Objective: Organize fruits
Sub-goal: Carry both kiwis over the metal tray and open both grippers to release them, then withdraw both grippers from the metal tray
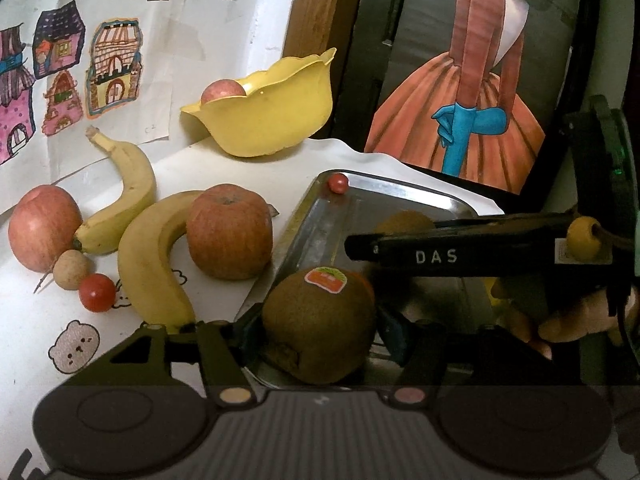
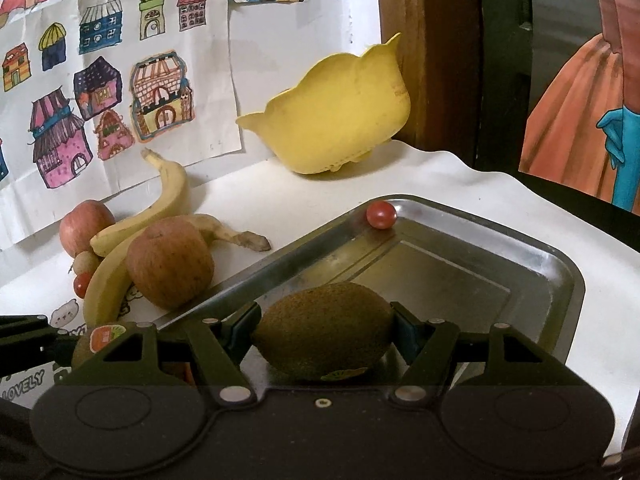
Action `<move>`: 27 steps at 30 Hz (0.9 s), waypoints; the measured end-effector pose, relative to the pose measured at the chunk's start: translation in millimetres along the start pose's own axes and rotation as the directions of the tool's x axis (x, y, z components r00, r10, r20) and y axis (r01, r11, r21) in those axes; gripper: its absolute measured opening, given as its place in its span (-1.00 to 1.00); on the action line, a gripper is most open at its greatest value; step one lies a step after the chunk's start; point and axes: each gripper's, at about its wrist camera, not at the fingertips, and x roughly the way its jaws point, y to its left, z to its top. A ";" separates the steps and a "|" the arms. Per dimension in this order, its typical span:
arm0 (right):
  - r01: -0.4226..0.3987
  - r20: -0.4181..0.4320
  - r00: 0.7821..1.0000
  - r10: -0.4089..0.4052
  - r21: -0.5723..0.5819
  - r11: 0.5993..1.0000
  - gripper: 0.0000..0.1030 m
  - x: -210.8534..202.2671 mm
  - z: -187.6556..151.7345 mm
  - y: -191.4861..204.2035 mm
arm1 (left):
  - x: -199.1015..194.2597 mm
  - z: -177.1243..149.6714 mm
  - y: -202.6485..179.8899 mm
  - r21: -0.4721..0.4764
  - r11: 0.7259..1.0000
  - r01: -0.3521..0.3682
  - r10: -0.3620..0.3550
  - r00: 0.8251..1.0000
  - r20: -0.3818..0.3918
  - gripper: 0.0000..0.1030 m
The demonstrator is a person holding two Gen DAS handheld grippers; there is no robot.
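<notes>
Gripping a kiwi each, the left gripper [image 1: 320, 332] and right gripper [image 2: 324, 336] hang over the steel tray [image 2: 560, 268], which holds one cherry tomato [image 2: 381, 215]. Beyond, bananas [image 1: 154, 256], apples [image 1: 229, 236], a longan and another tomato wait on the table; the yellow bowl [image 1: 276, 120] holds one apple.

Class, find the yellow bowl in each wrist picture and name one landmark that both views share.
Left wrist view: the yellow bowl sits upper centre, at the table's far edge, with an apple inside.
Right wrist view: the yellow bowl sits upper centre-right, beside the wooden frame; its inside is hidden.
Shared landmark: the cherry tomato in the far corner of the metal tray.
</notes>
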 end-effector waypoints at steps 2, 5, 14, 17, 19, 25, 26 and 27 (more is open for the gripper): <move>0.002 0.021 1.000 -0.002 -0.006 1.000 0.54 -5.4 0.8 1.3 | -1.5 -0.5 -0.6 -0.001 1.000 0.009 -0.009 1.000 0.003 0.43; 0.010 0.044 0.999 -0.010 -0.011 1.000 0.61 -14.2 1.5 2.8 | -5.9 -0.3 -1.7 0.002 1.000 0.012 -0.012 1.000 0.018 0.63; 0.065 0.100 0.993 -0.065 0.000 0.998 0.80 -52.3 -2.8 5.8 | -24.8 -0.4 1.0 -0.009 1.000 0.021 -0.021 0.999 0.046 0.83; 0.089 0.140 0.986 -0.087 -0.008 0.996 0.90 -71.7 -3.3 10.4 | -38.6 -0.4 3.8 -0.018 1.000 0.020 -0.019 0.997 0.068 0.91; 0.108 0.170 0.980 -0.104 -0.014 0.994 0.95 -85.5 -3.3 15.2 | -50.7 -0.3 7.2 -0.029 0.999 0.021 -0.018 0.996 0.087 0.97; 0.152 0.244 0.959 -0.142 -0.022 0.988 0.98 -129.1 -6.9 35.5 | -91.9 -1.3 20.4 -0.053 0.999 -0.001 0.008 0.990 0.143 0.99; 0.157 0.252 0.957 -0.146 -0.023 0.987 0.98 -136.3 -8.1 40.0 | -99.1 -2.0 23.1 -0.057 0.998 -0.005 0.014 0.988 0.152 0.99; 0.162 0.259 0.954 -0.151 -0.024 0.986 0.98 -142.8 -9.2 44.7 | -106.1 -2.6 25.7 -0.060 0.998 -0.009 0.019 0.987 0.160 0.99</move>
